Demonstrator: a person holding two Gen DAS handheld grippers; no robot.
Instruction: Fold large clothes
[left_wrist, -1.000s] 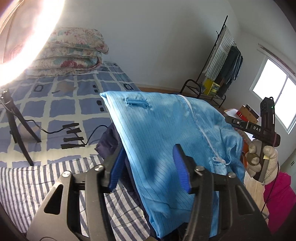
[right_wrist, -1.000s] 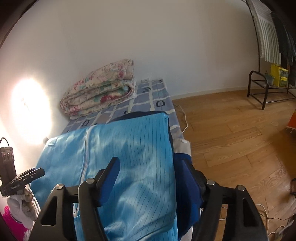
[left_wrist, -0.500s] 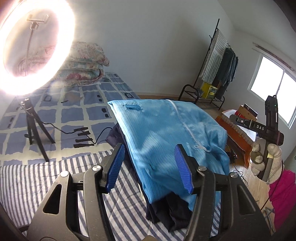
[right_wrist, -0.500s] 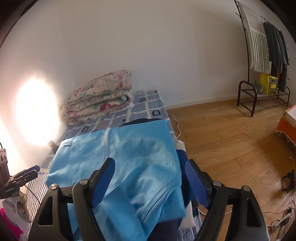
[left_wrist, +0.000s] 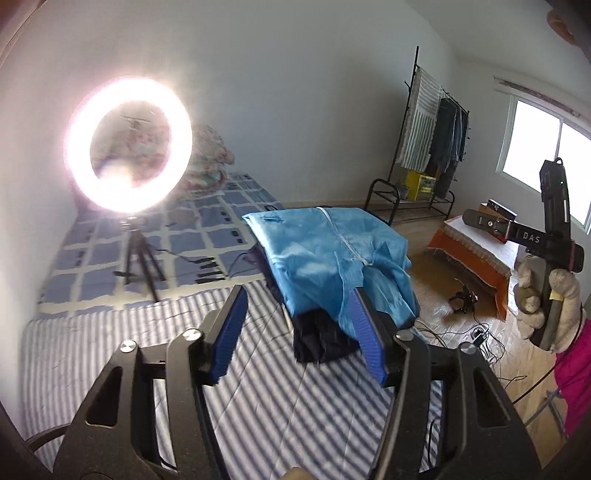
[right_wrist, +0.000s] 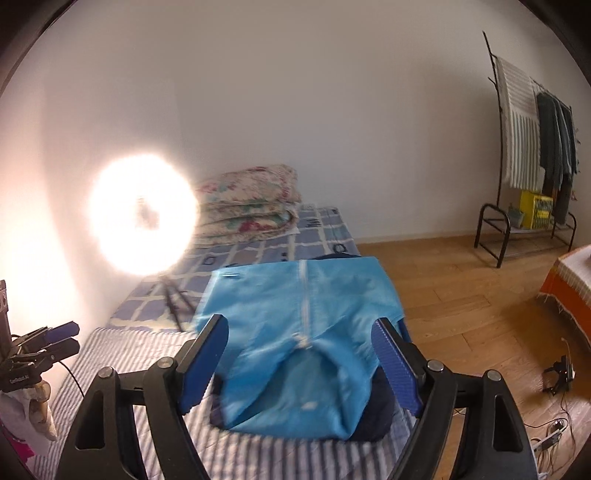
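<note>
The striped bed cover (left_wrist: 110, 347) stretches out beneath me. On it, ahead of both my grippers, the folded blue garment (right_wrist: 306, 332) lies atop a dark garment (left_wrist: 321, 336), near the bed's right edge. My left gripper (left_wrist: 299, 332) has just been opening, its pads apart with nothing between them. My right gripper (right_wrist: 301, 363) has likewise been widening and holds nothing, clear of the cloth. A ring light (left_wrist: 129, 147) glares far left.

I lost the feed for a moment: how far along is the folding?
Done: the blue garment lies folded on the dark clothes on the bed. In hand: nothing; the left gripper and right gripper are open, their jaws just opening. Left: no unfolded garment shows.
</note>
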